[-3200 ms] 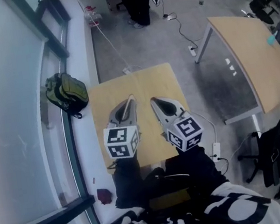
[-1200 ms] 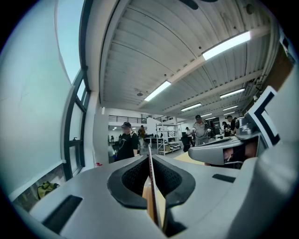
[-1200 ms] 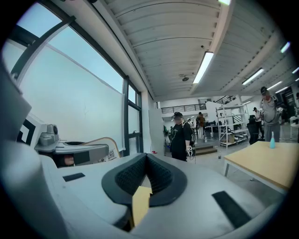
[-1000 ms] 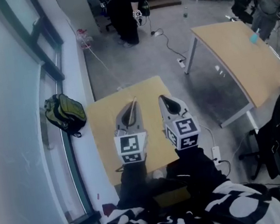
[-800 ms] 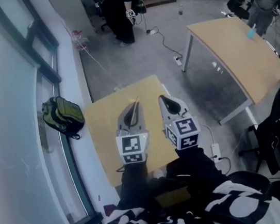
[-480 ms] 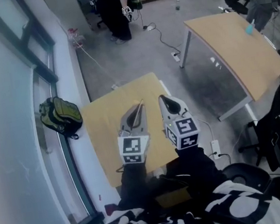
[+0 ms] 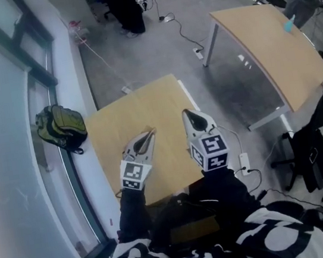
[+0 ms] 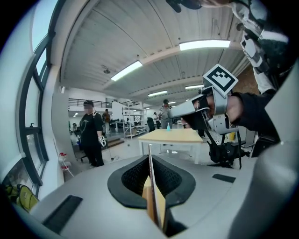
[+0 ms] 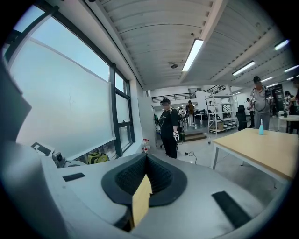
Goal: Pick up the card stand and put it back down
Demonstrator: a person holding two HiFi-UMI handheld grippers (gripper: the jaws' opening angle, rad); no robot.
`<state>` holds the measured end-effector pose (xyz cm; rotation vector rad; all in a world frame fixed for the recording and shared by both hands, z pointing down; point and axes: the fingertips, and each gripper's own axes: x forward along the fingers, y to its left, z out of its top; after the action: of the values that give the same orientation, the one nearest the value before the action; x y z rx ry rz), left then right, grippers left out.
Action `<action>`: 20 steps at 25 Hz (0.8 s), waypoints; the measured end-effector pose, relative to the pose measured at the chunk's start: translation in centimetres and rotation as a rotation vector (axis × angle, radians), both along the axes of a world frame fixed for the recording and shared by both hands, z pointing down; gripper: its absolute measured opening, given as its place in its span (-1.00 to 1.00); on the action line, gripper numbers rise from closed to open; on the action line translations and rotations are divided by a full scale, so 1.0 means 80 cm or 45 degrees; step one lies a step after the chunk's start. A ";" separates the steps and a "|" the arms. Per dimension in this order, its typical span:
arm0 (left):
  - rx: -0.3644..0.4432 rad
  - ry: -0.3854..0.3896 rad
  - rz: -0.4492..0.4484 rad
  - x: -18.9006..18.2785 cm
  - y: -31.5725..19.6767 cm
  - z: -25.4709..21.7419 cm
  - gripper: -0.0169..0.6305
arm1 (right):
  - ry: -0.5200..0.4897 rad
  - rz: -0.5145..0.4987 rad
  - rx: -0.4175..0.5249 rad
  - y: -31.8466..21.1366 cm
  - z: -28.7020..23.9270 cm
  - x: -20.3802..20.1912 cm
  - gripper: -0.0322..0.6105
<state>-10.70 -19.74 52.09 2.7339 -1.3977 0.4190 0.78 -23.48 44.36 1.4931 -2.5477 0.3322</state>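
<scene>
No card stand shows in any view. A small bare wooden table (image 7: 129,112) stands right in front of me, and both grippers hover over its near half. My left gripper (image 7: 148,133) is at the left, tilted, with its jaws pressed together and nothing between them. My right gripper (image 7: 187,114) is at the right, jaws also together and empty. In the left gripper view the jaws meet in a thin seam, and the right gripper (image 8: 184,109) shows at the upper right. The right gripper view shows its own jaws closed to a point.
A green backpack (image 7: 59,127) lies on the window ledge to the left. A larger wooden table (image 7: 268,37) stands at the right, with an office chair (image 7: 313,157) nearer to me. A person in black (image 7: 125,4) stands at the far end. Cables and a power strip (image 7: 243,164) lie on the floor.
My left gripper has swung to the left and tilted, its marker cube now nearer the table's left edge. The right gripper has kept its place. The view has tipped slightly.
</scene>
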 end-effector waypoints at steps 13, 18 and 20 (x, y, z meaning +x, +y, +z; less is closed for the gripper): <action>-0.185 -0.066 -0.086 -0.117 -0.056 0.099 -0.89 | 0.011 -0.004 -0.088 -0.030 0.053 -0.003 -0.84; -0.232 -0.061 -0.025 -0.118 -0.096 0.117 -0.88 | 0.005 0.018 -0.130 -0.039 0.070 0.006 -0.84; -0.241 -0.051 0.016 -0.107 -0.112 0.120 -0.88 | 0.001 0.034 -0.148 -0.044 0.077 0.013 -0.84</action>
<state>-19.23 -28.71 61.68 2.5972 -1.2778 0.5780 1.85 -27.00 50.50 1.4854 -2.4637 0.4747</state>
